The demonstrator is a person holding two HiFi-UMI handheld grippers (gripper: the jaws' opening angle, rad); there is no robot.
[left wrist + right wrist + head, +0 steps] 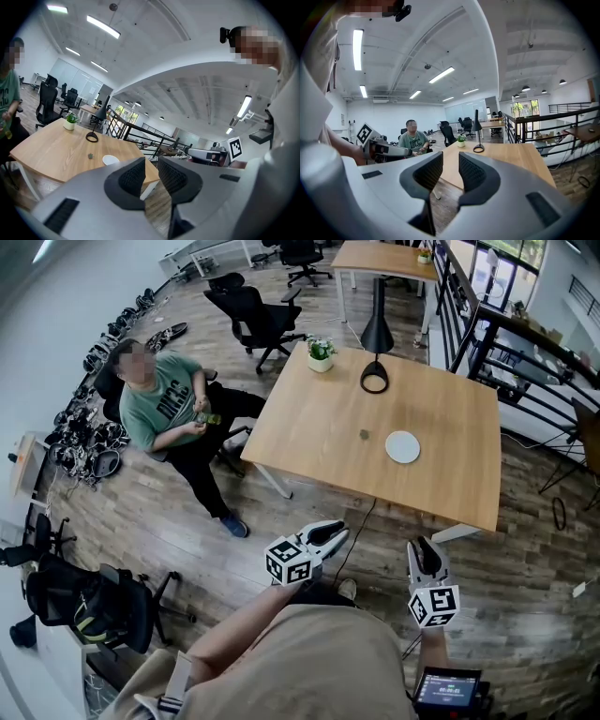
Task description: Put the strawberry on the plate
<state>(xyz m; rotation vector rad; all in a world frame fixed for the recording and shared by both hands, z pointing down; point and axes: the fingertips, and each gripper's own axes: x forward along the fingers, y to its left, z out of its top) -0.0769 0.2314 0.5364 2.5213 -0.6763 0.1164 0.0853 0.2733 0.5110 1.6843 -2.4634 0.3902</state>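
We are looking at a large office room, with a brown wood-plank floor (169, 521) running under everything. A pale rectangular wooden table (319, 432) on white legs is standing in the middle. It is carrying a black cone-shaded lamp with a ring base (377, 343) and a small green plant in a white pot (321, 354) near its far edge. Black swivel office chairs (251, 310) are standing beyond it, near a second wooden desk (380, 257). A black metal railing (530, 348) is running along the right side. Under the white ceiling (140, 51), long fluorescent tubes (440, 74) are glowing, and daylight is coming through tall windows (525, 108).
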